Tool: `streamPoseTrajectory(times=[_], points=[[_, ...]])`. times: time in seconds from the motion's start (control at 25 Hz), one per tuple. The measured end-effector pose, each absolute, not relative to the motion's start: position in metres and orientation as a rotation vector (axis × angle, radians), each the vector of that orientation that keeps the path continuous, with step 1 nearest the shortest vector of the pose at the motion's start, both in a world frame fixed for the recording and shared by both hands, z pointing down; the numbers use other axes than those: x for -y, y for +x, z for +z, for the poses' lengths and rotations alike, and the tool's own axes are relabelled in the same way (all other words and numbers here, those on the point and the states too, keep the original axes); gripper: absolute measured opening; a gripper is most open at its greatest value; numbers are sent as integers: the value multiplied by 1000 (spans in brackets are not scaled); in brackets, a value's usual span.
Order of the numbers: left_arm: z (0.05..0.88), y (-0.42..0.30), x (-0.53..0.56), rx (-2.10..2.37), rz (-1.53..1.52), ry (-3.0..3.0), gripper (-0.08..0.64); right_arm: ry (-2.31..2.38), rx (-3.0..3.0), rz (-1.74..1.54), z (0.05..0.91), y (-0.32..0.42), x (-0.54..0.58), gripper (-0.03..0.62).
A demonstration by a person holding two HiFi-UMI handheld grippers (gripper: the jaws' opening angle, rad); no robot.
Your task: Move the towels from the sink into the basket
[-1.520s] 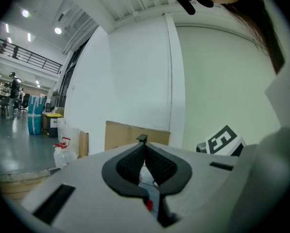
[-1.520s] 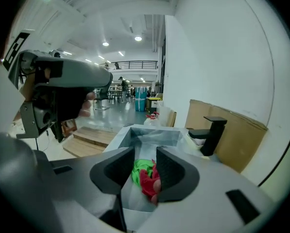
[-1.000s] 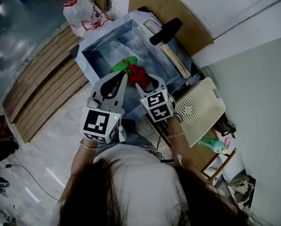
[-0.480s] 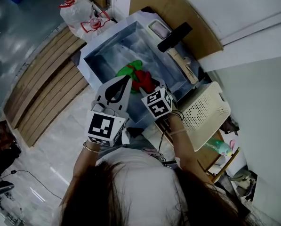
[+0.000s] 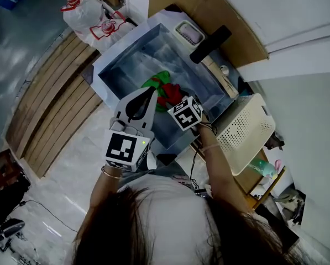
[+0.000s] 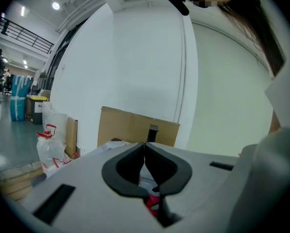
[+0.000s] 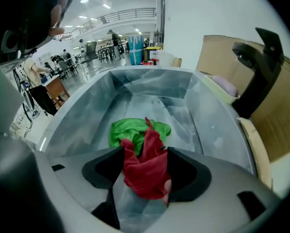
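A red towel (image 7: 145,171) lies crumpled on a green towel (image 7: 130,130) on the floor of the steel sink (image 7: 86,106). My right gripper (image 7: 145,152) points steeply down over them. Its jaws have just been opening and stand wide, with the red towel between them, not pinched. In the head view the right gripper (image 5: 174,99) hangs over the red towel (image 5: 170,91) and green towel (image 5: 155,81). My left gripper (image 5: 152,91) is shut and empty at the sink's near rim; in its own view the left gripper (image 6: 145,144) has its tips touching. The white perforated basket (image 5: 245,129) stands right of the sink (image 5: 120,65).
A black faucet (image 5: 210,44) rises at the sink's far right, with a soap dish (image 5: 189,33) beside it. Cardboard (image 5: 209,10) leans against the wall behind. Plastic bags (image 5: 90,12) and wooden slats (image 5: 48,104) lie left of the sink. A green bottle (image 5: 262,167) sits below the basket.
The right gripper has tipped downward and sunk into the sink over the red towel. The left gripper has moved forward and a little down toward the sink's rim.
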State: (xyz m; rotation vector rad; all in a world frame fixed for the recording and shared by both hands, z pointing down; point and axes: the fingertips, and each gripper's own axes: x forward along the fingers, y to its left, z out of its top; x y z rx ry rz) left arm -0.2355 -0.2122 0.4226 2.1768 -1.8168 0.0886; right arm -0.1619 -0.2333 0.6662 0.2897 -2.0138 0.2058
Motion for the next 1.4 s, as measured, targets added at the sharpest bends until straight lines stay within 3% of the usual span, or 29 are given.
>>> streamPoseTrajectory(times=[0.68,0.96,1.4], points=[[442,-262,232,1762,56,2156,9,479,1855,572,729,-159,260,286],[444,-259,232,1744,57,2163,10,520,1843,567,731,-154,264,131],[438,-246,228,1755,66,2181,9,617,1942,573,686,-145,270,103]])
